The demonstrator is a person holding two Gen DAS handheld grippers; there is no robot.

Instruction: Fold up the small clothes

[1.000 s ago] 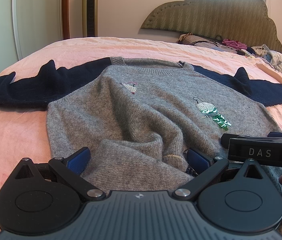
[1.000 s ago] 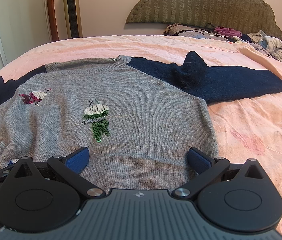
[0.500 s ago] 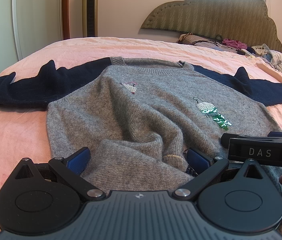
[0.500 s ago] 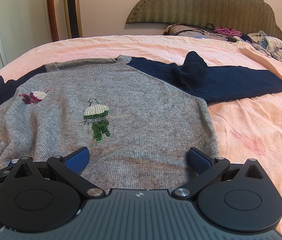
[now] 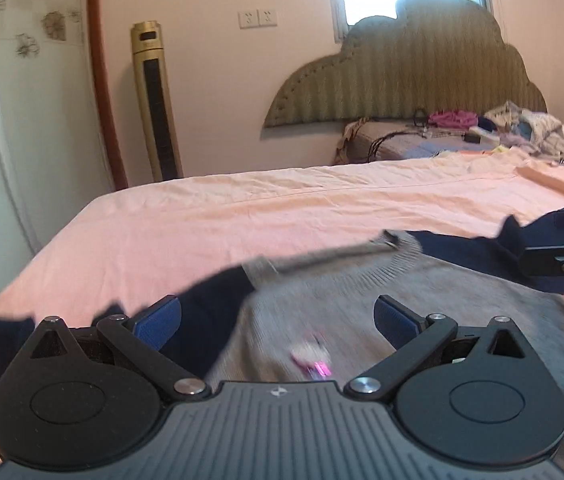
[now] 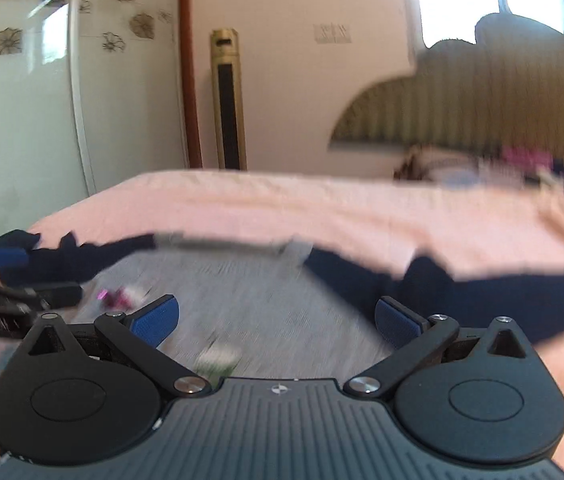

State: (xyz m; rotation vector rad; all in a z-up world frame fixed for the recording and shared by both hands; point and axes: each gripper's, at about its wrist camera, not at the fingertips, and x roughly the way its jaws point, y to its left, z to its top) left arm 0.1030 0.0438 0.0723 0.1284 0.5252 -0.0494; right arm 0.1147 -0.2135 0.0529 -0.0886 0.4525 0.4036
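A grey knit sweater (image 5: 422, 292) with navy sleeves (image 5: 218, 292) lies spread on the pink bed; it is blurred in both views. My left gripper (image 5: 278, 316) hovers open over its left shoulder, near a small pink embroidered motif (image 5: 314, 360), with nothing between the pads. My right gripper (image 6: 278, 316) hovers open over the sweater's chest (image 6: 266, 300), its right pad near the navy right sleeve (image 6: 462, 292). The right gripper (image 5: 562, 256) also shows at the right edge of the left wrist view, and the left gripper (image 6: 6, 300) at the left edge of the right wrist view.
The pink sheet (image 5: 282, 208) stretches far beyond the collar. A pile of clothes and cables (image 5: 482, 128) lies by the padded headboard (image 5: 414, 76). A gold tower fan (image 5: 156, 100) and a white wardrobe door (image 5: 22, 100) stand left of the bed.
Both grippers have moved forward from the sweater's hem up toward its collar and shoulders and tilted up. The sweater stays on the bed. Both stay open.
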